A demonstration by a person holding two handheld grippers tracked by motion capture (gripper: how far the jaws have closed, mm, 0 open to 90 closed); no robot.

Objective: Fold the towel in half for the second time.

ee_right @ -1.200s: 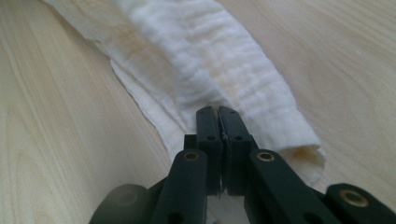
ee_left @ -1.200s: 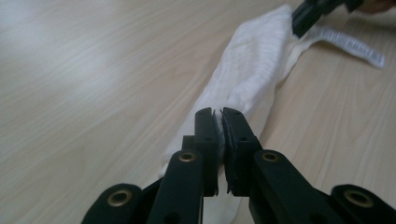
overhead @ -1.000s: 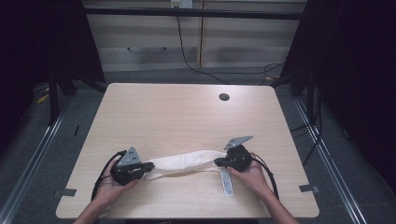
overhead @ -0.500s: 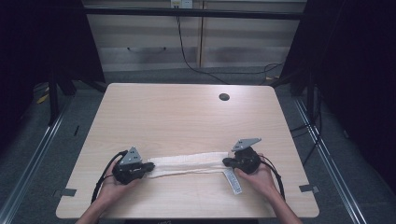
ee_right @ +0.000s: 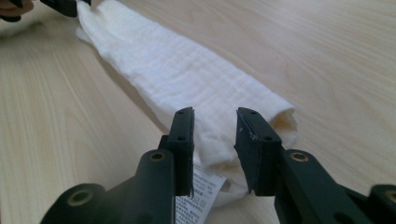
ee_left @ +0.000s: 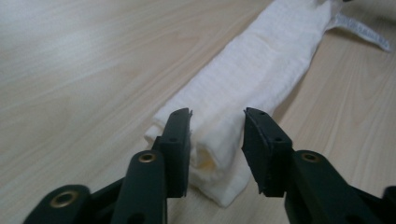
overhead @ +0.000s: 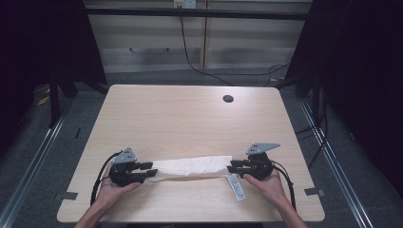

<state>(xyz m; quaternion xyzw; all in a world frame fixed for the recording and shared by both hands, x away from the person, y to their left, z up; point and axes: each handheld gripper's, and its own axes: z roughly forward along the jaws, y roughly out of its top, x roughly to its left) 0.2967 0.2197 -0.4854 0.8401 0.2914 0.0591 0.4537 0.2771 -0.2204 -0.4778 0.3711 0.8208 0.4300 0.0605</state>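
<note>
You have one thing with print on it: the white care label (overhead: pixel 236 186) sewn to the cloth (overhead: pixel 192 166), lying flat on the table (overhead: pixel 190 118) by your right hand. In the right gripper view the label (ee_right: pixel 198 196) shows rows of small dark print and a line of little care symbols, but you cannot read a single word or number of it; it is too small. In the left gripper view its print (ee_left: pixel 362 30) is blurred.
</note>
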